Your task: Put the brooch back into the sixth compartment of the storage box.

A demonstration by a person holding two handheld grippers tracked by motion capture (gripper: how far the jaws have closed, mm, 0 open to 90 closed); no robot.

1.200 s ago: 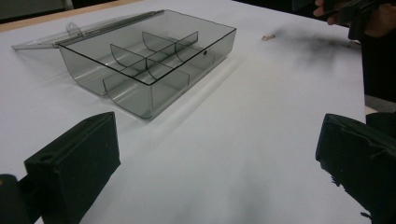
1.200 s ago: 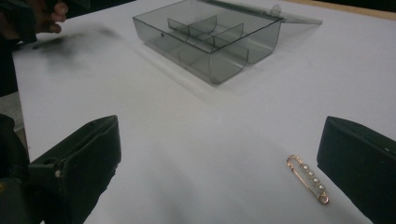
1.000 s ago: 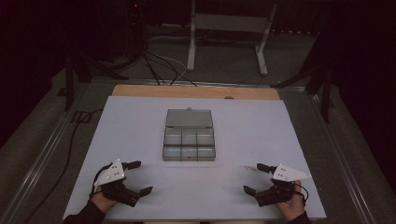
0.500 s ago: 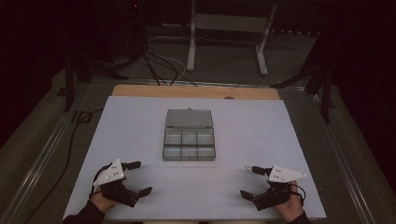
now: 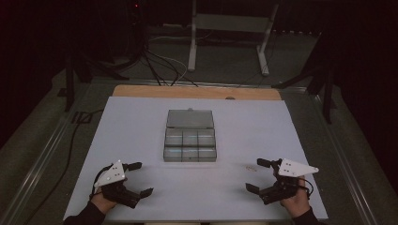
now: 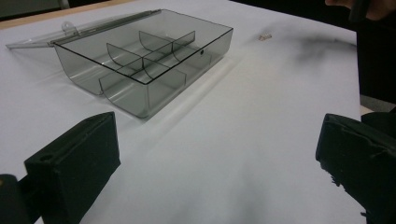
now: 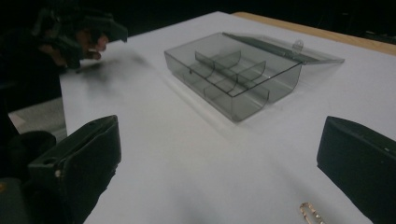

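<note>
A clear grey plastic compartment box (image 5: 190,146) sits in the middle of the white table cover, its lid (image 5: 190,119) laid open toward the far side. Its compartments look empty in the left gripper view (image 6: 144,56) and the right gripper view (image 7: 231,70). A tiny pale gold item (image 5: 247,167) lies on the cover just left of my right gripper (image 5: 253,175); it lies between the jaws near the bottom edge of the right gripper view (image 7: 310,212). My left gripper (image 5: 143,178) rests at the near left. Both grippers stand open and hold nothing.
The white cover (image 5: 141,122) ends at a wooden table strip (image 5: 197,92) at the far side. Cables and a metal stand's legs (image 5: 227,42) lie on the dark floor beyond. The other hand's gripper (image 7: 79,28) sits far left in the right gripper view.
My right gripper has shifted slightly, dipping toward the near edge and coming back. The left gripper and the box have stayed put.
</note>
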